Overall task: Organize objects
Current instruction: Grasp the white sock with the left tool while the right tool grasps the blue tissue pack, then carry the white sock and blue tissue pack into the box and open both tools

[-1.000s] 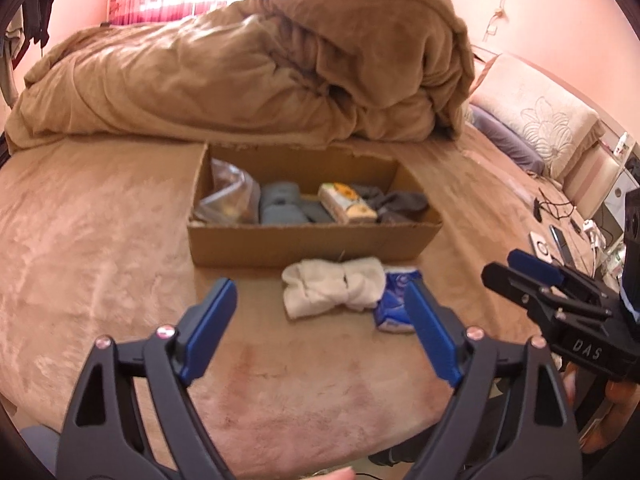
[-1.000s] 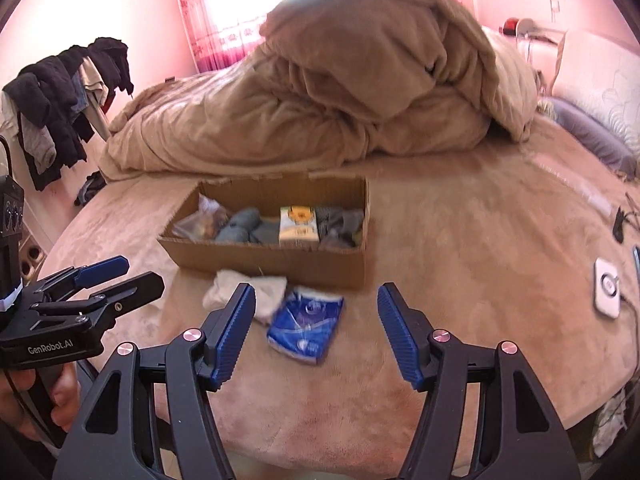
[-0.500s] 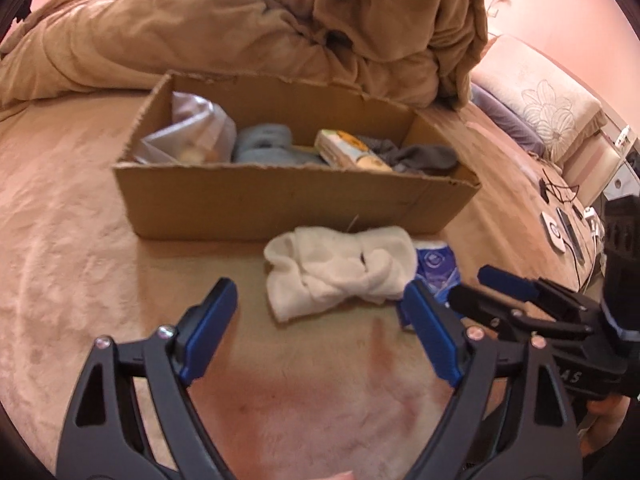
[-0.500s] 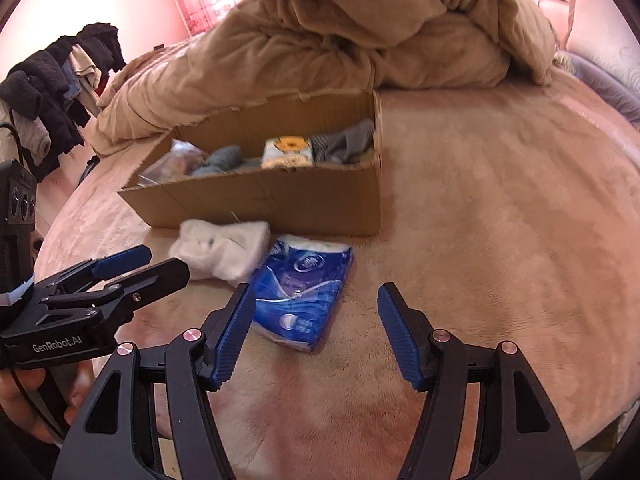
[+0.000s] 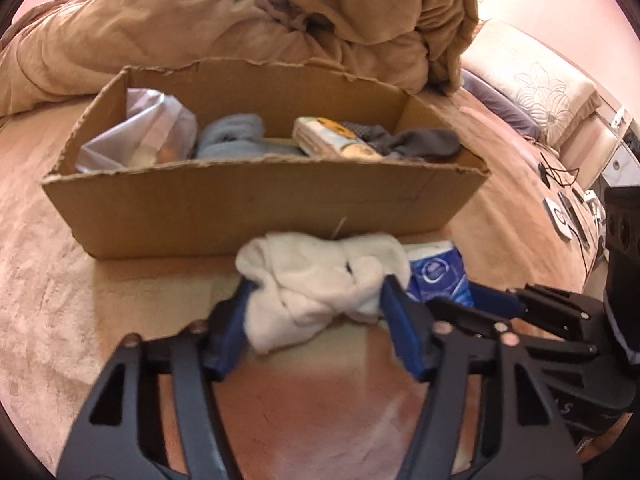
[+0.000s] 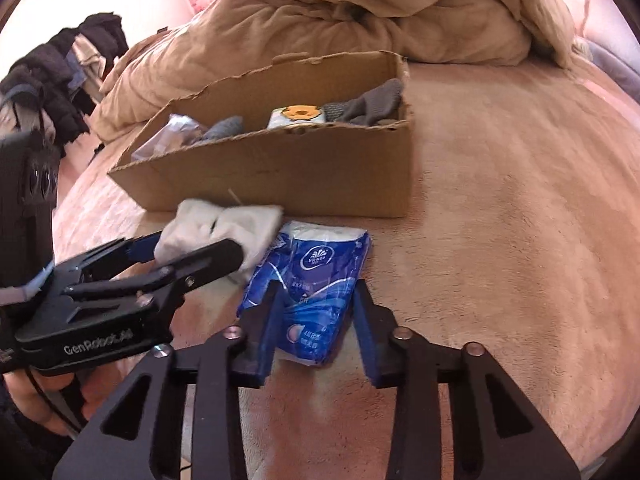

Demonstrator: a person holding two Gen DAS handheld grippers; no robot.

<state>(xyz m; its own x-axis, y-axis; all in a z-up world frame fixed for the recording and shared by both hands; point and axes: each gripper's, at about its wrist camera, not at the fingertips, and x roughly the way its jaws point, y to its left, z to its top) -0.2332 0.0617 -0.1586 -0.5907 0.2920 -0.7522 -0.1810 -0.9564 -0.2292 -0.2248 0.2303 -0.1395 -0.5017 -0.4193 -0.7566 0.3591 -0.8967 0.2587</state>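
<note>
A white rolled sock bundle lies on the bed in front of a cardboard box. My left gripper has its jaws closed in on both sides of the bundle and grips it; it also shows in the right wrist view. A blue tissue pack lies to its right. My right gripper has its jaws around the near end of the pack, touching its sides. The pack also shows in the left wrist view.
The box holds a clear plastic bag, blue-grey socks, a yellow-topped packet and dark grey socks. A heaped tan duvet lies behind it. Pillows and cables lie at the right; clothes hang at the left.
Both grippers moved forward and down to the bed. The left jaws narrowed onto the white sock bundle. The right jaws narrowed around the blue tissue pack.
</note>
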